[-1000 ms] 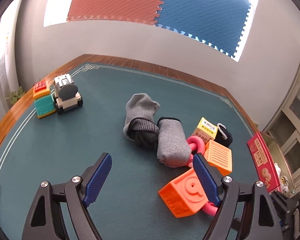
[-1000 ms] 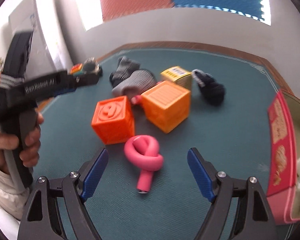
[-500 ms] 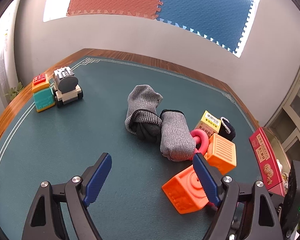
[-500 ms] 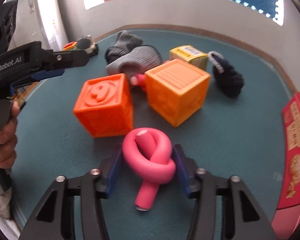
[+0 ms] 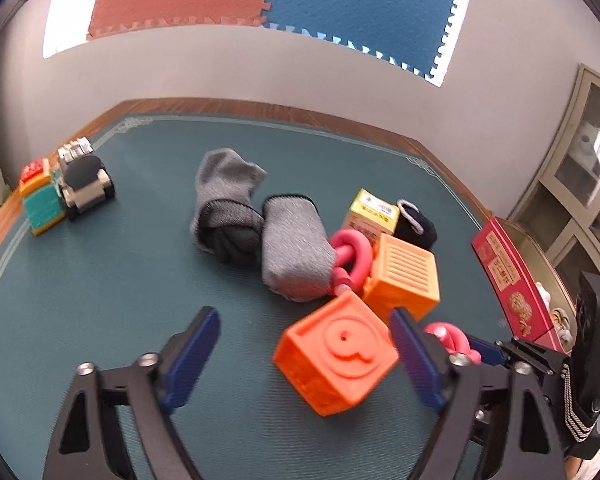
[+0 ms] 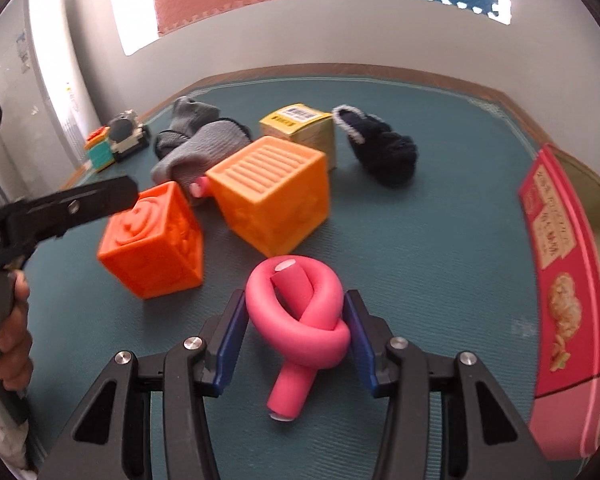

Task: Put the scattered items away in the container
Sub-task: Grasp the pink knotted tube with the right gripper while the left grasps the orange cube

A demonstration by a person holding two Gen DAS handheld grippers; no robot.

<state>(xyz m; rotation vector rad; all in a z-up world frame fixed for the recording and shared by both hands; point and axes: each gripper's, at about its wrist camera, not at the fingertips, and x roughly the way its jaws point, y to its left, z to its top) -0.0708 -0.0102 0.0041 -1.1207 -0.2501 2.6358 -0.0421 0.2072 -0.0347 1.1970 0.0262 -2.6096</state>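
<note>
A: What has the right gripper (image 6: 295, 334) got?
B: Its blue pads press both sides of the pink knot (image 6: 300, 312), which is clamped between them above the green mat (image 6: 440, 240); the red box (image 6: 560, 292) stands to its right.
A: And the left gripper (image 5: 306, 354)?
B: Its fingers are spread wide with nothing between them; it hangs near the dark orange cube (image 5: 336, 354); the lighter cube (image 5: 404, 276), grey socks (image 5: 292, 252) and yellow carton (image 5: 372, 212) lie beyond; toy trucks (image 5: 66, 190) sit far left.
</note>
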